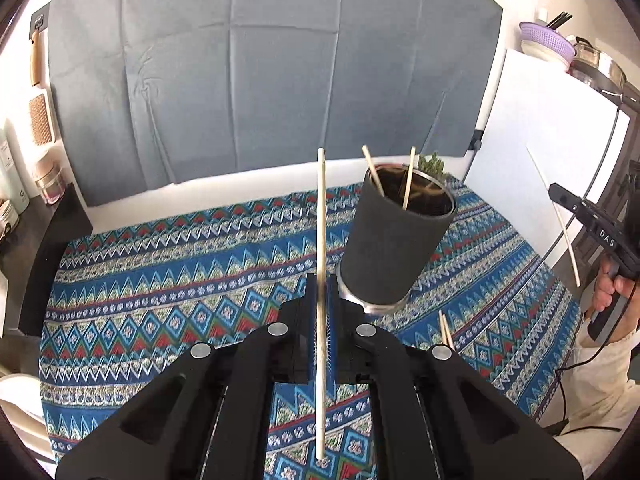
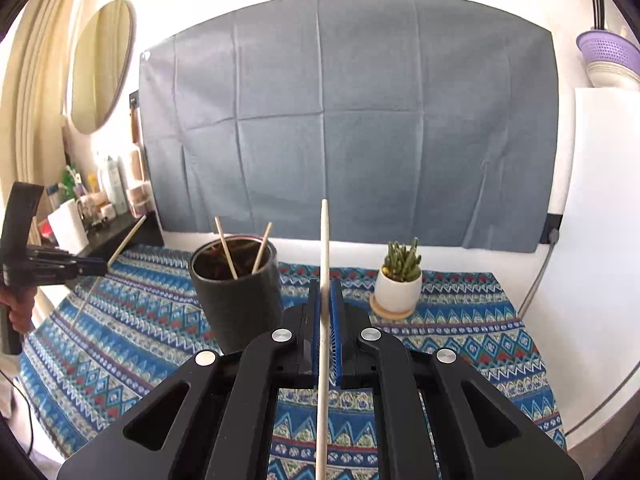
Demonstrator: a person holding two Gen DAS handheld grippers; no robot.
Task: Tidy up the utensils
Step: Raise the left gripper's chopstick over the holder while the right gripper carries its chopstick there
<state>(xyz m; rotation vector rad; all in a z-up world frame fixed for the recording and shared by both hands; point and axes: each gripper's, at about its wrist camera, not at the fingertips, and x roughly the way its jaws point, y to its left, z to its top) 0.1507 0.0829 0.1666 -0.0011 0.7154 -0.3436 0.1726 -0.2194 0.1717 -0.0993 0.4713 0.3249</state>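
Observation:
A dark cylindrical cup (image 1: 394, 240) stands on the patterned cloth with two wooden chopsticks (image 1: 408, 180) leaning in it; it also shows in the right wrist view (image 2: 236, 292). My left gripper (image 1: 321, 280) is shut on a chopstick (image 1: 321, 216), held upright above the cloth just left of the cup. My right gripper (image 2: 325, 284) is shut on another chopstick (image 2: 325, 240), held upright to the right of the cup. Each gripper shows in the other's view, the right gripper (image 1: 560, 200) at the edge with its stick and the left gripper (image 2: 102, 268) likewise. Two more chopsticks (image 1: 445, 330) lie on the cloth by the cup's base.
A small succulent in a white pot (image 2: 398, 284) stands on a coaster at the back right. A grey cloth backdrop (image 2: 344, 128) hangs behind the table. A dark shelf with bottles (image 2: 116, 224) is at the left, a white cabinet (image 1: 548, 136) at the right.

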